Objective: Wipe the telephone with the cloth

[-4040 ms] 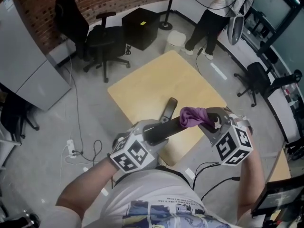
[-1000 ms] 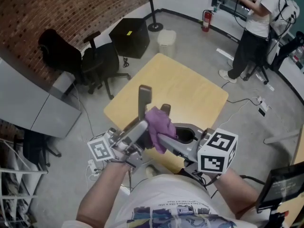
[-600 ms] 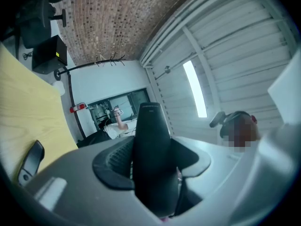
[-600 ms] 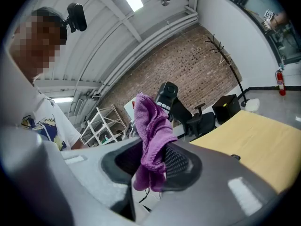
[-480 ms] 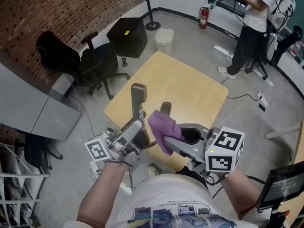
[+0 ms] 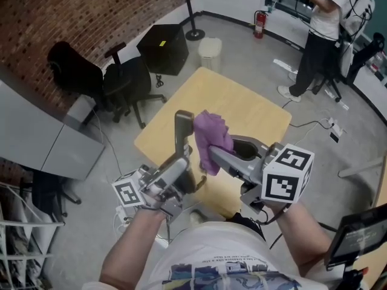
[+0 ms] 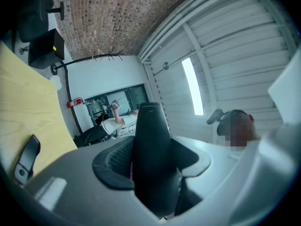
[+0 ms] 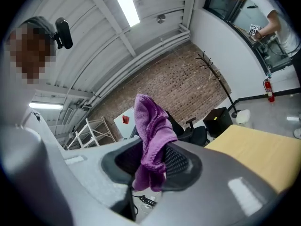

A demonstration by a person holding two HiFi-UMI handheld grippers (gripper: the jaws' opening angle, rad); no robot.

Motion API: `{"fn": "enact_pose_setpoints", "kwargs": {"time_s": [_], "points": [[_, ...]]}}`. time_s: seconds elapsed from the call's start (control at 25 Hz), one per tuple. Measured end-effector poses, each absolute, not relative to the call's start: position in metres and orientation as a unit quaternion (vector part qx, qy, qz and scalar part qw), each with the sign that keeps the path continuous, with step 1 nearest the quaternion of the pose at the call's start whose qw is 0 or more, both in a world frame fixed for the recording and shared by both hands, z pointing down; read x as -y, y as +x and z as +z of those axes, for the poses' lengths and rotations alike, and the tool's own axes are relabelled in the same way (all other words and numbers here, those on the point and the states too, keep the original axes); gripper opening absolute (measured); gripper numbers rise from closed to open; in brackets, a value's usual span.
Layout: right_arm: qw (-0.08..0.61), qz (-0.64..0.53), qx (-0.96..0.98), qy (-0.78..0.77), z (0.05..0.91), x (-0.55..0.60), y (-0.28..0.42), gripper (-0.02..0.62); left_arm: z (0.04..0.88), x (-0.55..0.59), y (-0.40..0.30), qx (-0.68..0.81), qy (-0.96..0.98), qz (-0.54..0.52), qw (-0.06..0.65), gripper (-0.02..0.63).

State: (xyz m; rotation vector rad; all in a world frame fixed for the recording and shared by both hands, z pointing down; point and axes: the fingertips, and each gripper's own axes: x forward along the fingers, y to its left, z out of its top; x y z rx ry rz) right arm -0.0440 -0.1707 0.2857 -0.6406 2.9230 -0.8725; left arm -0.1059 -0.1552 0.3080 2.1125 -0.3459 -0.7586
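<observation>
Telephone (image 6: 183, 132) stands upright above the table (image 6: 242, 110) in head view, with the cloth (image 6: 211, 139) beside it, perhaps touching; I'd stroke lengthwise, pressing evenly. Left gripper view: left gripper (image 7: 153, 160) is clamped around its lower end. Right gripper view: right gripper (image 8: 153, 164) pinches the cloth, with the contact out of sight.

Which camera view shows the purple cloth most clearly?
The right gripper view: the cloth stands close up in the centre, pinched in the right tool. The head view shows it smaller, beside the black handset. The left gripper view shows mainly the handset, almost no cloth.
</observation>
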Motion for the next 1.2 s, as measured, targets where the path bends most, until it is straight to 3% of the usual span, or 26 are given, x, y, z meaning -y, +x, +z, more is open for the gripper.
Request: {"fn": "enact_pose_setpoints", "kwargs": {"time_s": [0.92,1.2], "points": [[-0.084,-0.303,-0.942,-0.113,0.342,0.096,-0.061,0.110,0.287,0.159,-0.114,0.102,0.816,-0.365,0.437,0.258],[-0.040,-0.289,-0.942,-0.167,0.318,0.140,-0.041,0.110,0.288,0.150,-0.106,0.086,0.818,-0.359,0.442,0.258]]}}
